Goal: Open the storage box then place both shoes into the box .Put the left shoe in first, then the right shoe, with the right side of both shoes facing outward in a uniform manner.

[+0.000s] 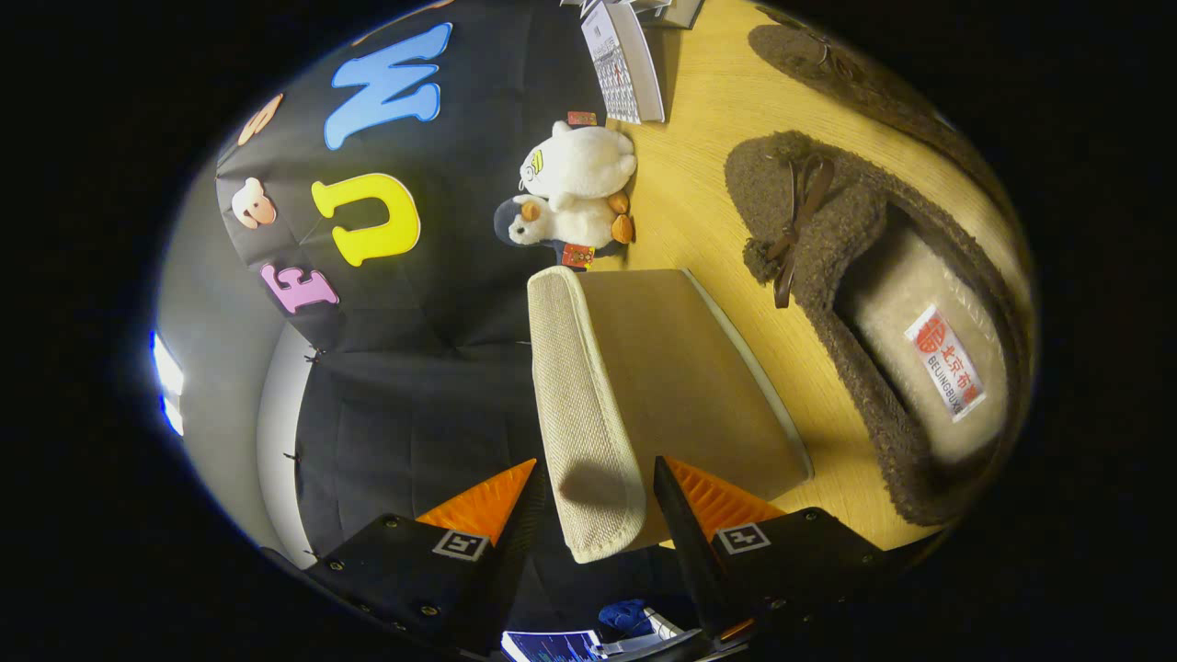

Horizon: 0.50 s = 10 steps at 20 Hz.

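The beige storage box [680, 368] stands on the wooden table [699, 184], its tan side facing me. Its woven cream lid [575, 368] runs along the top edge, and the near end of that lid sits between my fingers. My gripper [596, 464] is shut on this lid edge, one finger on each face. Beyond the box on the table lies a brown fuzzy shoe [828, 276] with a brown bow and a cream lining that carries a label. A second brown shoe [828, 64] of the same kind lies farther off behind it.
Two plush toys, a white one [584, 161] and a penguin [552, 225], stand against the black cloth wall just past the box. A desk calendar [625, 64] stands beyond them. Bare wood lies between the box and the nearer shoe.
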### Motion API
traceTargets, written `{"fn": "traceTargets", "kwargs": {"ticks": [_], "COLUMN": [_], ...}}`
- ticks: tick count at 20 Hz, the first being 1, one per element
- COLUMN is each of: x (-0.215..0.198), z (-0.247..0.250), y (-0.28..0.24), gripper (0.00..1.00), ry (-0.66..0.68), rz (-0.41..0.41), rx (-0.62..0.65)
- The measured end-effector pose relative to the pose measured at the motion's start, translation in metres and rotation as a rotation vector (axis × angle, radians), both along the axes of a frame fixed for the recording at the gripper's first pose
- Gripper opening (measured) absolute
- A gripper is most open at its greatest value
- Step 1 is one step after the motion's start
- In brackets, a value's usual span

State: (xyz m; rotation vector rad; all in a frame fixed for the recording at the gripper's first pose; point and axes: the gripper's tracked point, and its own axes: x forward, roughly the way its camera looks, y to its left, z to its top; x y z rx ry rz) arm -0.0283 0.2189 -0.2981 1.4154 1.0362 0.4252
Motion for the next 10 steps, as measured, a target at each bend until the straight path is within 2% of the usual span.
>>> {"fn": "traceTargets", "kwargs": {"ticks": [1, 2, 4, 10], "x": [0.0066, 0.0076, 0.0057, 0.0030], "z": [0.0009, 0.0017, 0.0024, 0.0043], "y": [-0.0103, -0.0120, -0.0106, -0.0069], "gripper": [0.58, 0.41, 0.37, 0.37], "ry": [0.004, 0.009, 0.008, 0.021], "rz": [-0.027, -0.020, -0.011, 0.007], "rx": [-0.003, 0.004, 0.001, 0.017]}}
